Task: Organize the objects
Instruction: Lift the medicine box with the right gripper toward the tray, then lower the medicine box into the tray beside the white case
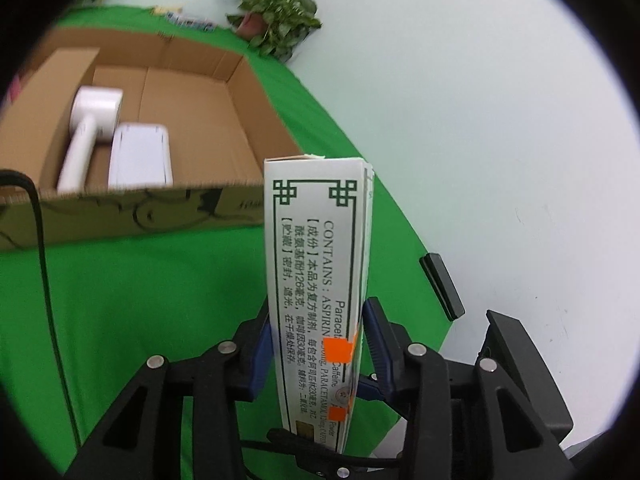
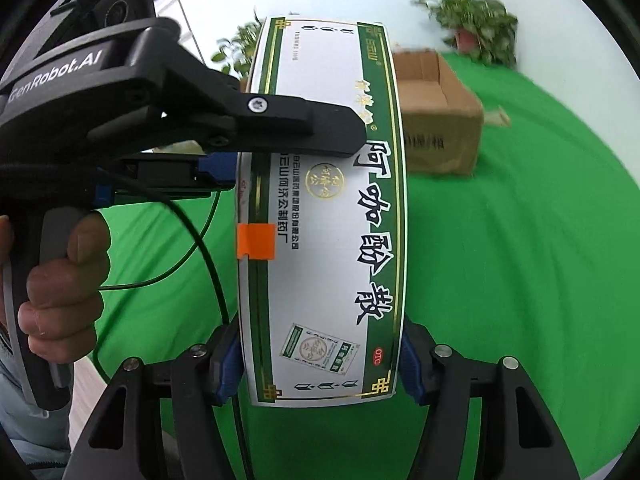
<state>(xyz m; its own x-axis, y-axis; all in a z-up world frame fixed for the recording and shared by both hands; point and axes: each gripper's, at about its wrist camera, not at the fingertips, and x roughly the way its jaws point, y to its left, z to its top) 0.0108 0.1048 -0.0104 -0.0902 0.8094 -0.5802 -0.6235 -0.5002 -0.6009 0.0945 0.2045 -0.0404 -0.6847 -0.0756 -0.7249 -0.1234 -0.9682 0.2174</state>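
- Both my grippers are on one medicine box point(image 2: 320, 216): my right gripper point(image 2: 320, 364) clamps its broad face across the width, blue pads on either long edge, and my left gripper point(image 1: 316, 344) pinches the thin side near the same end.
- In the right wrist view the left gripper point(image 2: 280, 148) comes in from the side, one black finger lying over the printed front; my hand point(image 2: 60, 272) wraps its handle.
- Box is up off the green cloth point(image 1: 140, 300), held in the air, long axis pointing away from both cams.
- Cardboard carton point(image 1: 200, 200) sits ahead, open top; a white handled device point(image 1: 92, 128) and a flat white pack point(image 1: 140, 152) already lie inside.
- Judgement: mid-handover, or a two-handed carry toward the carton.
- Risks:
  - two grips on thin card (it buckles easily), so if my hands drift apart or twist, the box creases or tears.
  - letting go w/ one side too soon leaves a long overhang from an end grip; it could swing or slip.
  - far end may clip the carton wall on the way in.
  - black cable point(image 1: 40, 240) trails near the carton & could snag.
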